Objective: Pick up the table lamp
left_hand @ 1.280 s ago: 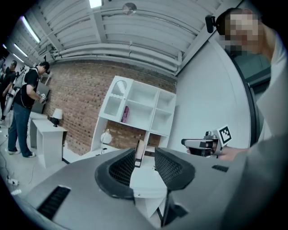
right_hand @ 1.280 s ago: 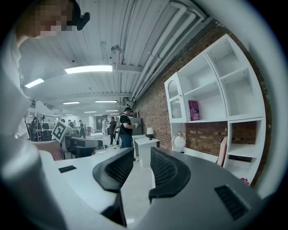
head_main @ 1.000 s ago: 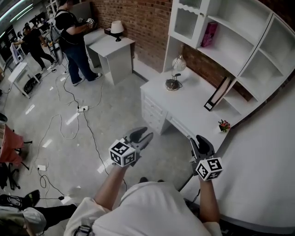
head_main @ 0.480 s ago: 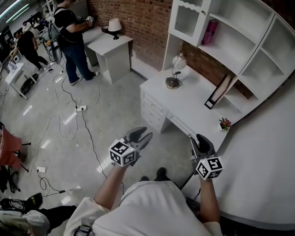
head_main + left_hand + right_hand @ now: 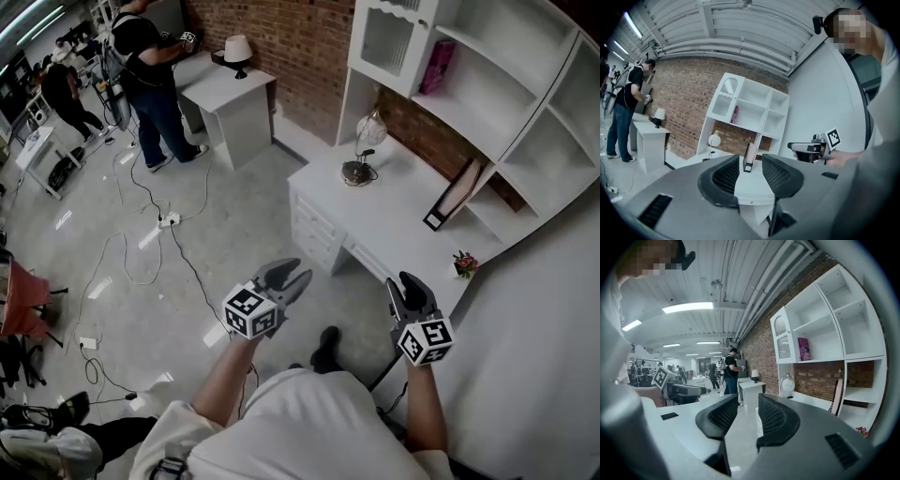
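Both grippers are empty, jaws partly apart: the left gripper (image 5: 287, 277) hangs over the floor, the right gripper (image 5: 405, 285) by the desk's (image 5: 403, 225) near edge. The table lamp (image 5: 371, 129) stands upright at the desk's far left end, well apart from both.

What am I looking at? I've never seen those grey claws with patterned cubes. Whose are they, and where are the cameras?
No robot here: a person holds a two-jaw gripper in each hand, the left gripper and the right gripper; the cubes are part of them. The head view comes from a camera on the person's head, looking down. The two gripper views come from cameras riding on each gripper, looking along its jaws. Both grippers are open and empty. Ahead, a white desk carries a table lamp, a file holder and a small flower pot.
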### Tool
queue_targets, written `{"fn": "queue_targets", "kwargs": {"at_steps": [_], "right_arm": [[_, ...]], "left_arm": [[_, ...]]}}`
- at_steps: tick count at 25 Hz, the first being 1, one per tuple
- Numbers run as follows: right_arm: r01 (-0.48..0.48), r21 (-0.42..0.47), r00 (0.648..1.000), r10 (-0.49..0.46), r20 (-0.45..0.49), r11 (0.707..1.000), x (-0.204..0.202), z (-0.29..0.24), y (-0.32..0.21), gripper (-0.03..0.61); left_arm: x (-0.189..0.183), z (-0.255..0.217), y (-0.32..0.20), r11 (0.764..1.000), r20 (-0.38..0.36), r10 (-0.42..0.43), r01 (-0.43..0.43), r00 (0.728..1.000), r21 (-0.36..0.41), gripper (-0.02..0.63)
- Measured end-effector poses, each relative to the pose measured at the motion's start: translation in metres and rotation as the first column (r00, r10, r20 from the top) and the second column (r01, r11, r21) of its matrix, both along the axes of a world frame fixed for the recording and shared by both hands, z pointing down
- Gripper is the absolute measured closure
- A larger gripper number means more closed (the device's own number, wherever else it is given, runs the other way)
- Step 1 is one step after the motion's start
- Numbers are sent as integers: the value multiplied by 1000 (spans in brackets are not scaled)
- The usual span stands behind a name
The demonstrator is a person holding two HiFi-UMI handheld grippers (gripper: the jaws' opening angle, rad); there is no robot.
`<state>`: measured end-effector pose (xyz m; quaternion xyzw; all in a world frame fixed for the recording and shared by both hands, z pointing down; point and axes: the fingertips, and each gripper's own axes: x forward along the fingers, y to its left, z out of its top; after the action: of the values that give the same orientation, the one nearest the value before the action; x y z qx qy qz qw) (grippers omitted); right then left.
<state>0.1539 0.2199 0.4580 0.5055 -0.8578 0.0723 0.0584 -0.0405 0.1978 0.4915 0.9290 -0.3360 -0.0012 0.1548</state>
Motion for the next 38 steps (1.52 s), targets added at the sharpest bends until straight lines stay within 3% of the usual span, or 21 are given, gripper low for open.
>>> {"fn": "queue_targets", "kwargs": {"at_steps": [24,38], "right_arm": [[125,-30,991,-123,45,992,76,26,-202,428],[148,-44,988,-145,61,988,71,35,-264,428]], "left_arm": [[87,15,-180,996,20,-86,87,996,-21,445],[92,26,-239,994,28,-98,99,995,-38,448]]}}
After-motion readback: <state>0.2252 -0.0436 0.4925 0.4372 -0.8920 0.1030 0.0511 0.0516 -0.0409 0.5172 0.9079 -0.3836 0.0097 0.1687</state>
